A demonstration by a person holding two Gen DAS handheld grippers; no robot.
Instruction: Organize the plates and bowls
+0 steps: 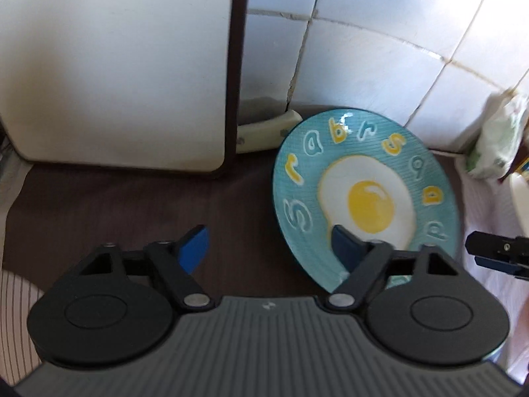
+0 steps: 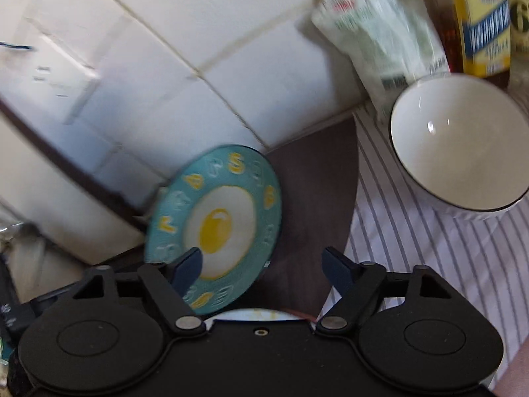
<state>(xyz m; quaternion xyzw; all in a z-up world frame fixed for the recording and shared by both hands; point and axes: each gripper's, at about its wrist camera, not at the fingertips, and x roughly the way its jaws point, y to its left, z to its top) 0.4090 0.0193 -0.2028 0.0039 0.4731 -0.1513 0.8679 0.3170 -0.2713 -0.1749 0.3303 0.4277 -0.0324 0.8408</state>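
A teal plate [image 1: 363, 195] with a fried-egg picture and letters lies on the dark brown mat [image 1: 125, 205] near the tiled wall; it also shows in the right wrist view [image 2: 215, 225]. My left gripper [image 1: 269, 248] is open and empty, its right finger over the plate's near edge. My right gripper [image 2: 263, 269] is open and empty, just right of the plate; its tip shows in the left wrist view [image 1: 496, 254]. A white bowl [image 2: 459, 145] with a dark rim stands upright on the striped cloth [image 2: 446, 264] to the right. Part of another plate's rim [image 2: 254, 314] peeks out under my right gripper.
A white appliance [image 1: 115, 66] with a dark edge stands at the left against the wall. A cream handle [image 1: 267, 129] lies behind the plate. A white-green packet [image 2: 380, 33] and a yellow bottle [image 2: 482, 20] stand by the wall behind the bowl.
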